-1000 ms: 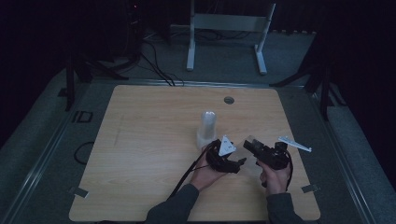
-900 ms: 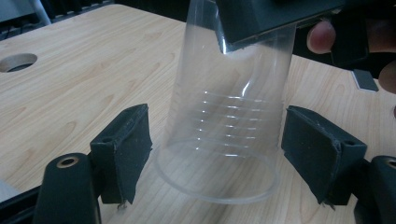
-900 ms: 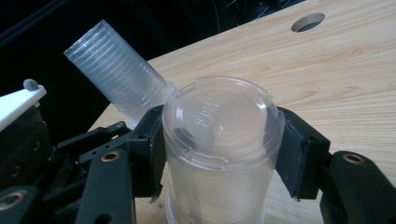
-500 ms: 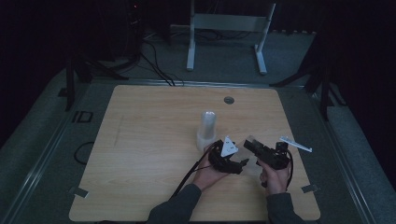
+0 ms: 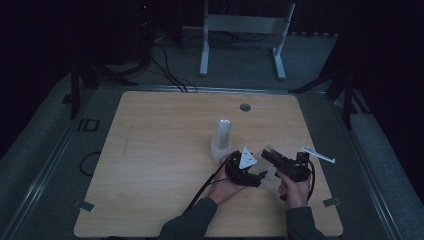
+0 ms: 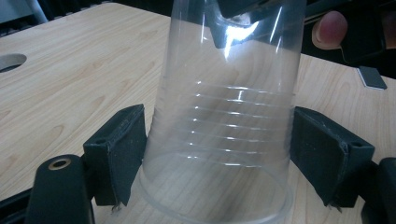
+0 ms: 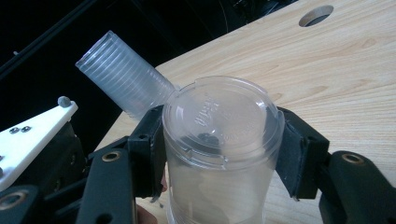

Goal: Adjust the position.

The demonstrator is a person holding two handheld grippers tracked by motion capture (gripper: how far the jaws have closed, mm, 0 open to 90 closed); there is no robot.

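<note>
Clear cup [image 7: 219,154] clamped between right gripper [image 7: 219,140] fingers, left gripper [image 6: 219,149] fingers set wide beside a cup's [image 6: 224,130] flanks, cup stack [image 5: 221,139] at the desk's [image 5: 150,150] 12 o'clock.

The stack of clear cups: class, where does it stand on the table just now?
In the high view the stack of clear cups stands upside down right of the table's centre, just beyond the left gripper, nearer the person than the round hole.
</note>
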